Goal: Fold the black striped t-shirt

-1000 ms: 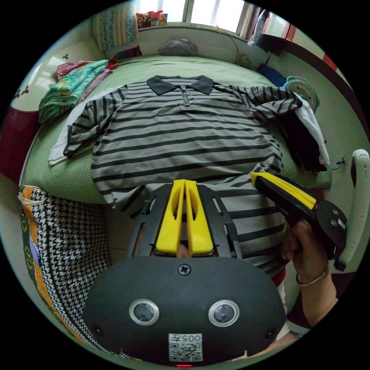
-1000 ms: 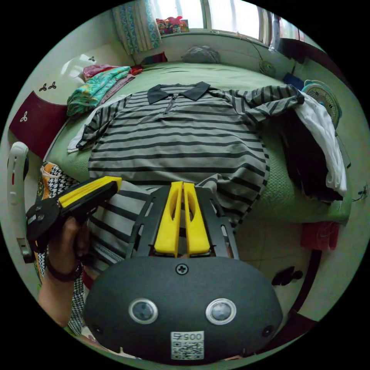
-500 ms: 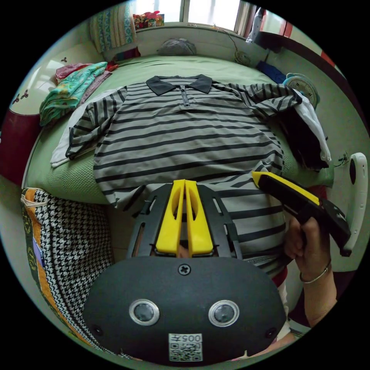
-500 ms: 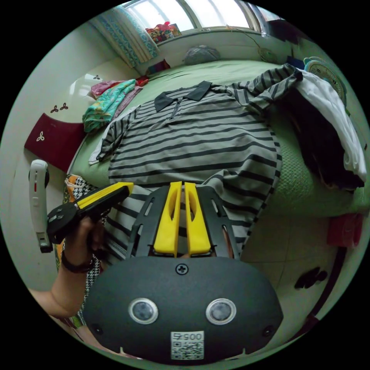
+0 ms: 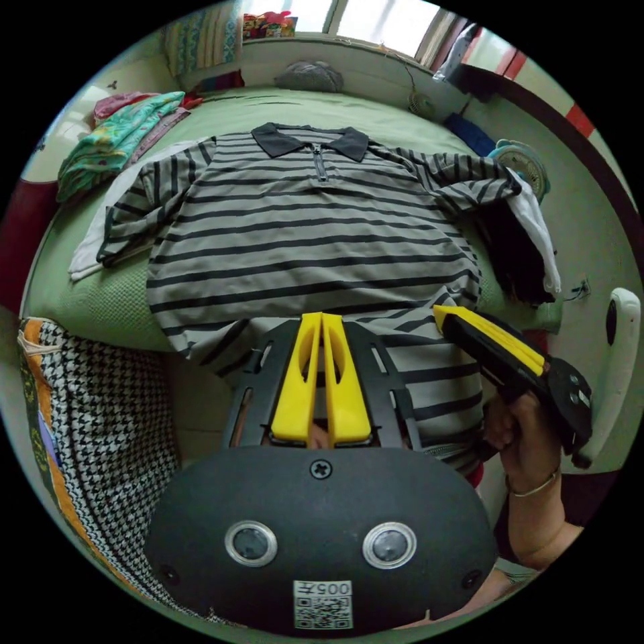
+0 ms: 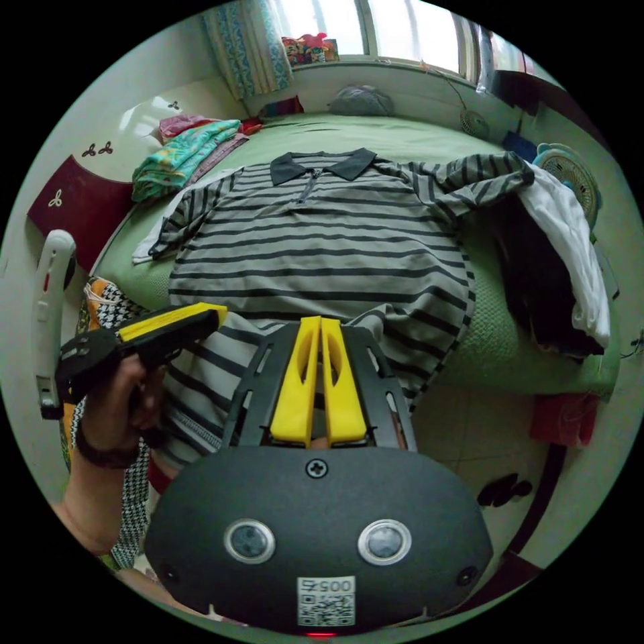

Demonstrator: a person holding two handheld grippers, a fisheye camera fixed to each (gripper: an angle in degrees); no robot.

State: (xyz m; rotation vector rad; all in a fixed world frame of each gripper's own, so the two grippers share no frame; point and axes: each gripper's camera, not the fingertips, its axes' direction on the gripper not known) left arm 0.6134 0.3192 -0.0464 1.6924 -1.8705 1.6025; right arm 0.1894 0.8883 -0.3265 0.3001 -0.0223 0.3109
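Grey black-striped collared t-shirt [image 5: 308, 228] lies flat on green bed [image 5: 121, 302], hem overhanging toward both tongs. Left gripper [image 5: 320, 322] and right gripper [image 6: 319, 327] each pinch the hem, jaws together. Lift evenly, keep hem taut.

A home bedroom: a green-covered bed [image 5: 376, 124] fills the middle, a curtained window [image 6: 322, 27] at twelve o'clock.

Left hand-held gripper [image 5: 321, 320], right hand-held gripper [image 6: 320, 324]: jaws together, side by side.
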